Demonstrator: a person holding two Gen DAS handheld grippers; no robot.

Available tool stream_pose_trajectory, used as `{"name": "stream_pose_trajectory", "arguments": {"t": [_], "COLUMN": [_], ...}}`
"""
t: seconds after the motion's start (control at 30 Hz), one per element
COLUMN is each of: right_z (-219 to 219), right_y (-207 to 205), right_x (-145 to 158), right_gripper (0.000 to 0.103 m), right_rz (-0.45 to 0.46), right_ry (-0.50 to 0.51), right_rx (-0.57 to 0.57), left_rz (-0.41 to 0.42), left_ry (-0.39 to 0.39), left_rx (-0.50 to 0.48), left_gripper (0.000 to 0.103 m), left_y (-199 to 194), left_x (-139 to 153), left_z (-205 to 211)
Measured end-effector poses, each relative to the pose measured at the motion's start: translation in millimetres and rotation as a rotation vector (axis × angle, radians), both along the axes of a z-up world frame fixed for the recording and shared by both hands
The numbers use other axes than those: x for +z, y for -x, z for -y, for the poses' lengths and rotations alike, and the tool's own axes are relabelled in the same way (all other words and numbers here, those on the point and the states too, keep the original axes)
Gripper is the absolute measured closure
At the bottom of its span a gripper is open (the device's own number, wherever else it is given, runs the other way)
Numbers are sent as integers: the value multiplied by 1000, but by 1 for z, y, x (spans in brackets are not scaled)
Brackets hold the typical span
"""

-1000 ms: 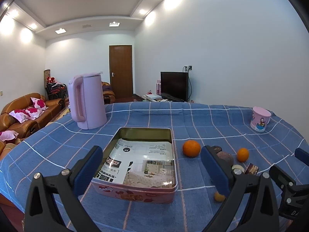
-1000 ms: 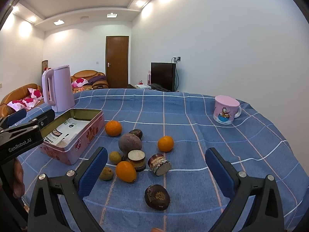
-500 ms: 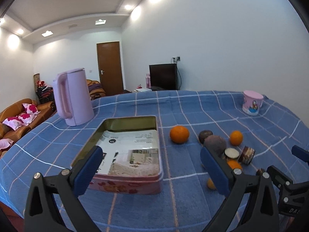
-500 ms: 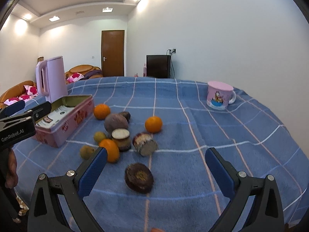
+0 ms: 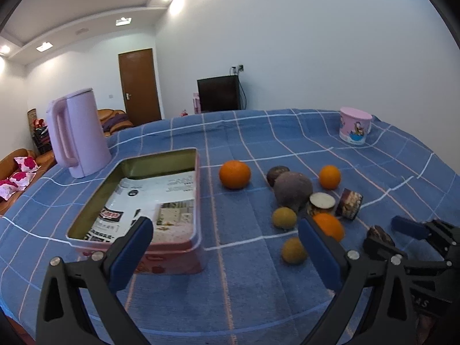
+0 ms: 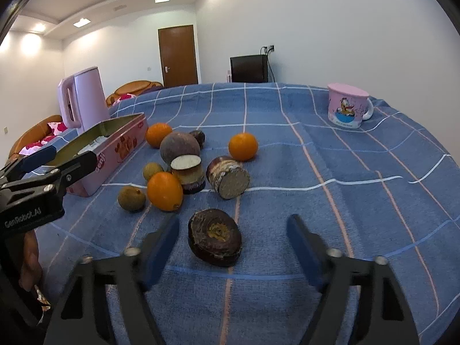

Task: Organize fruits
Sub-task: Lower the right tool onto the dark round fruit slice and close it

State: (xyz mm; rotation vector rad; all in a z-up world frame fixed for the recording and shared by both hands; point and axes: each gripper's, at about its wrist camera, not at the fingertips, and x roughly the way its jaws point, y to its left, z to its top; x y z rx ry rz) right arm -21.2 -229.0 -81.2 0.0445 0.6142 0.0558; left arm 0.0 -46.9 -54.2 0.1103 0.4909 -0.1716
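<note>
The dark halved fruit (image 6: 215,241) is framed, untouched, by the closing jaws of the right gripper (image 6: 233,247); the left gripper (image 5: 227,247) is held wide, its pad partly hiding an orange (image 5: 330,225).

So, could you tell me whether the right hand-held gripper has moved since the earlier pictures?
Yes: the right hand-held gripper has come down toward the dark cut fruit, which now lies between its closing jaws, untouched.

Black angular gripper frames (image 6: 233,244) are showing blue padded fingers (image 6: 302,244), silver screws, and white "GenRobot.AI" lettering (image 6: 23,220) along one side.
</note>
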Motion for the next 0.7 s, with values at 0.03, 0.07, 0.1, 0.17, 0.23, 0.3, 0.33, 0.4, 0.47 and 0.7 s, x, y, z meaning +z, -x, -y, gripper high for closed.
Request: {"name": "stream_pose_trajectory", "arguments": {"t": [0.03,0.07,0.1,0.17,0.23,0.3,0.33,0.4,0.47,0.7], "right_z": [1,1,1,1,1,2,2,3,2,3], "right_y": [-3,-4,-4,-5,-5,-4,-3,-2,-1,-2], "right_x": [-1,-2,-2,-3,-4,-4,-4,-4,-4,-3], "right_gripper": [41,44,45,49,56,63,63,64,64,64], "right_rz": [-19,-27,-27,-36,-40,-38,-35,-33,-27,-19], "right_ry": [-4,-7,-11,-13,-27,-26,-24,-23,-5,0], "right_rx": [2,5,9,27,41,47,47,47,42,45], "left_rz": [-7,-11,-18,-33,-62,-73,-76,-115,-150,-161], "left_ry": [-2,-4,-7,-14,-25,-41,-43,-46,-58,-48], "left_rx": [-4,-8,-15,-36,-58,-65,-72,-98,-111,-154], "left_gripper": [0,1,2,6,13,16,16,30,42,44], "left_y": [-1,-1,-2,-4,-8,-10,-10,-14,-17,-14], "left_x": [-1,-1,-1,-3,-6,-6,-7,-10,-13,-14], "left_z": [2,3,4,9,14,18,20,25,28,34]}}
